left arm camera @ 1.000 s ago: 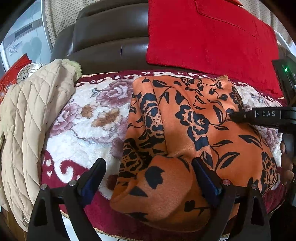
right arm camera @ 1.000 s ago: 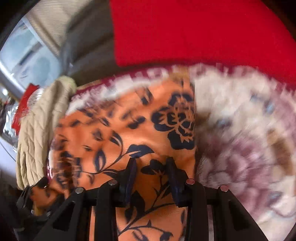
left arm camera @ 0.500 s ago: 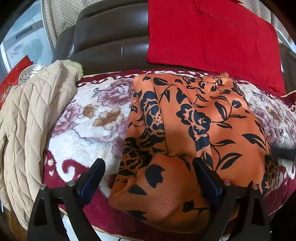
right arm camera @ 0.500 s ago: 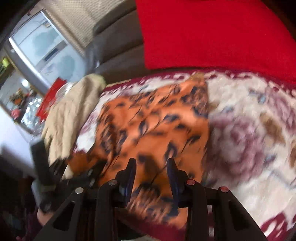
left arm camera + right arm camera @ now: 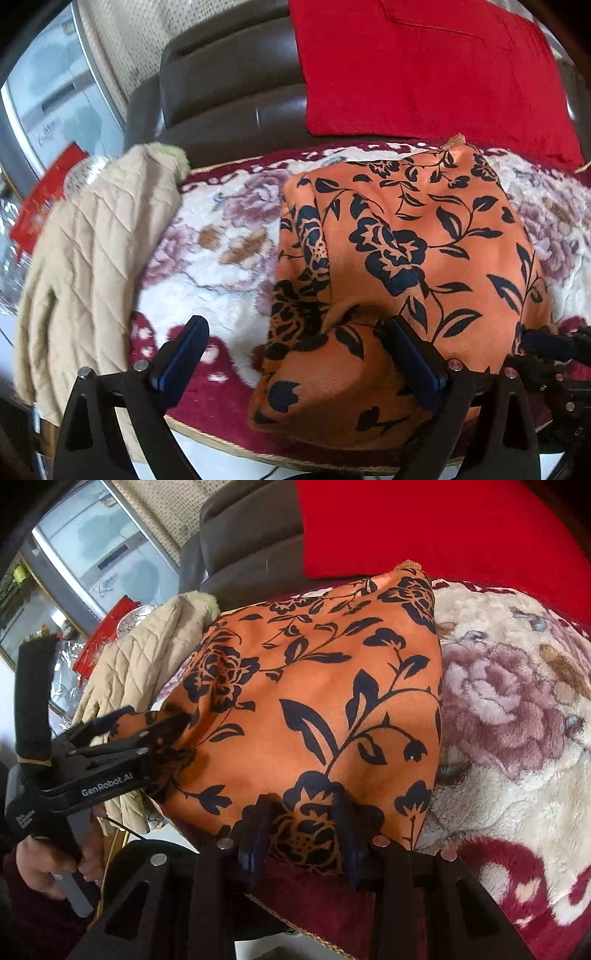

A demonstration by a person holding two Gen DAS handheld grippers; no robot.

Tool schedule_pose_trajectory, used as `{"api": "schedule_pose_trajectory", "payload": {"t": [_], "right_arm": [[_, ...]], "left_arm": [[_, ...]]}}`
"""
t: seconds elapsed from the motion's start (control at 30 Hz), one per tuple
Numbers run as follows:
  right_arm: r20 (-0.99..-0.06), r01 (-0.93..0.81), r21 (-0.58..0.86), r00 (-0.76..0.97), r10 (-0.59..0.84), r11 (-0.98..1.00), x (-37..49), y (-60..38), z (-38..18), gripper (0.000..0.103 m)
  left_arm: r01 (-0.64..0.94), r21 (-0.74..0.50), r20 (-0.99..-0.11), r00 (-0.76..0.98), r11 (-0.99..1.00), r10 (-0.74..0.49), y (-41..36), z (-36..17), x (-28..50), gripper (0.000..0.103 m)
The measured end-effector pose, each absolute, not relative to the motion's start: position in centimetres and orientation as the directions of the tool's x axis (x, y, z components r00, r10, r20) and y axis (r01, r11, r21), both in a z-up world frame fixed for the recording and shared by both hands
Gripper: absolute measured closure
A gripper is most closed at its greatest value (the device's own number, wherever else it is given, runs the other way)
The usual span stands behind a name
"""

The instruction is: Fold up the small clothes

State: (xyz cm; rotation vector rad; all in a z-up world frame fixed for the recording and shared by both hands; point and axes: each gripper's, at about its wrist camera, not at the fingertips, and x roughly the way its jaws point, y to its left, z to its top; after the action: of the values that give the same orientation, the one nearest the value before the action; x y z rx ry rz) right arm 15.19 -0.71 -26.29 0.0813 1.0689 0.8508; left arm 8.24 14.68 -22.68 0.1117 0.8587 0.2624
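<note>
Left gripper point(image 5: 295, 363) stood wide open with nothing clamped, its right finger resting against the near-left corner of the orange floral garment point(image 5: 399, 258) — apparently partly folded, lying on the floral blanket point(image 5: 221, 251) between the beige quilted jacket point(image 5: 96, 266) and the right gripper point(image 5: 301, 834). Right gripper's jaws sat part-closed over the near hem; whether they pinched it could not be told. Next move: grip both near corners firmly, then carry them to the far edge.

The left wrist view is taken close, looking down and forward over the sofa seat toward the backrest point(image 5: 229, 92). The right wrist view is taken likewise from farther right. The orange flowered garment point(image 5: 406, 240) point(image 5: 314, 701) and beige jacket point(image 5: 92, 258) point(image 5: 147, 657) are shared.
</note>
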Motion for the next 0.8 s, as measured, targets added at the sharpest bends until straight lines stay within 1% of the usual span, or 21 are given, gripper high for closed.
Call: {"api": "schedule_pose_trajectory", "payload": {"t": [0.17,0.27,0.4,0.57,0.8], "right_arm": [[-0.733,-0.59,0.442,0.197,0.651,0.676,14.4,-0.7,-26.6,0.064],[-0.735,-0.592,0.448,0.183,0.653,0.67,14.4,-0.7,-27.0,0.064],[-0.742,-0.601,0.43,0.19,0.643,0.674,14.2,-0.5,-27.1,0.064],[-0.746,-0.592,0.437,0.181,0.64,0.677,14.3,-0.5,-27.2,0.064],[-0.763,-0.577,0.439,0.166,0.625,0.689,14.6,-0.2,-26.9,0.064]], "left_arm": [[-0.181,0.248,-0.718,0.625,0.952,0.306,14.8,-23.6,8.0,0.005],[-0.178,0.267,-0.713,0.624,0.947,0.318,14.9,-24.7,8.4,0.0],[-0.169,0.217,-0.738,0.617,0.962,0.275,15.6,-24.8,8.9,0.0],[-0.162,0.23,-0.731,0.622,0.96,0.281,15.3,-24.8,8.9,0.0],[-0.159,0.209,-0.741,0.619,0.965,0.262,15.7,-24.8,8.9,0.0]]}}
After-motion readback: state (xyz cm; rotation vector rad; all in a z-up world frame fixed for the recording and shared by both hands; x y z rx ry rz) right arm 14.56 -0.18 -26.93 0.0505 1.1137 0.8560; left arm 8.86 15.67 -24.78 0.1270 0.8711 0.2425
